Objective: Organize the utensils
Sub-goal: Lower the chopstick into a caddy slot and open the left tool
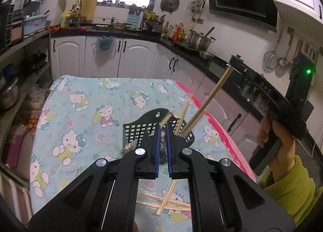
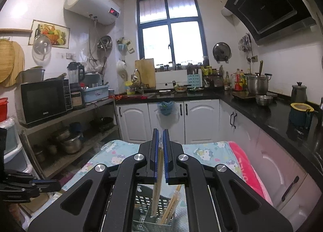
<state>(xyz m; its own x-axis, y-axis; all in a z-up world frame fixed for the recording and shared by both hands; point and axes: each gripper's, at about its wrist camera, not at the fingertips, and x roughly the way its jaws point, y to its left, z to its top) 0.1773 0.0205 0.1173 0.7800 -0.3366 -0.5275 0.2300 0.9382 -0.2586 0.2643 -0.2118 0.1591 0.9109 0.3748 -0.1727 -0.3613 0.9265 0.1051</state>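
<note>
The left gripper point(image 1: 163, 141), fingers nearly together on nothing, waits above the green basket point(image 1: 141, 129) while the right gripper point(image 2: 159, 157), clamped on chopsticks point(image 1: 208, 101), lowers them in; releasing seems next.

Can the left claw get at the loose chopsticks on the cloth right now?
Probably yes. The left claw hangs above the loose chopsticks, which lie bare on the cloth near the basket. Its narrow jaw gap would need widening first.
</note>
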